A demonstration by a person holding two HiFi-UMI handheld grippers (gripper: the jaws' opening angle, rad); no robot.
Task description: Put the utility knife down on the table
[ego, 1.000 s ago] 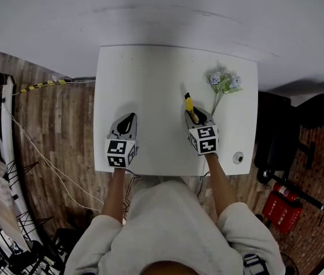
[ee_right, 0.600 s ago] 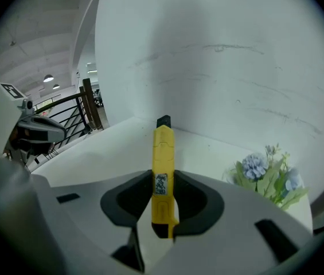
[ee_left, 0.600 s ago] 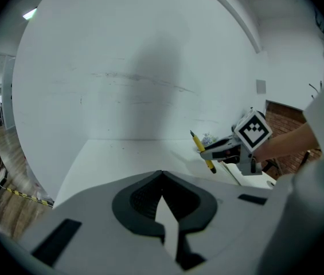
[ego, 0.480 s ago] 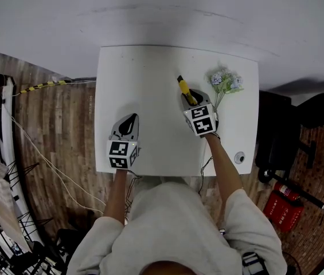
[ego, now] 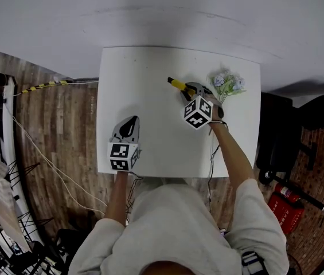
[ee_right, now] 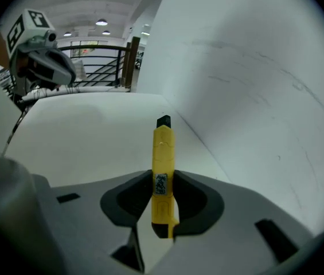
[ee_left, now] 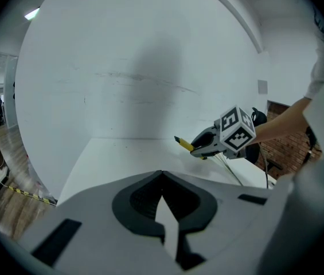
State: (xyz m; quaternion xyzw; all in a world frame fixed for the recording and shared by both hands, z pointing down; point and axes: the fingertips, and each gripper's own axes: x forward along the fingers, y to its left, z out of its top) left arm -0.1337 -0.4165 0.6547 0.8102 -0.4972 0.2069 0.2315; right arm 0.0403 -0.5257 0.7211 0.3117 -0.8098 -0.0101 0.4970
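The right gripper (ego: 188, 90) is clamped on the utility knife (ego: 178, 84). In the right gripper view the two dark pads press on the yellow handle (ee_right: 163, 171) from either side, low down near its butt end, and the black tip (ee_right: 163, 121) sticks out well past the jaws. Seen from above, the knife sits over the far part of the white tabletop (ego: 144, 73), a little right of the middle, with its tip aimed toward the far left corner. From the left gripper view it looks lifted clear of the surface, not laid on it.

Just to the right of that gripper, by the far right corner, lies a small bunch of pale flowers (ego: 226, 83) with its stems trailing toward the near edge.

The left gripper (ego: 128, 126) is well apart from all this, near the left edge and close to the near left corner. Its jaws are drawn together with nothing between them (ee_left: 164, 211) — it holds nothing.
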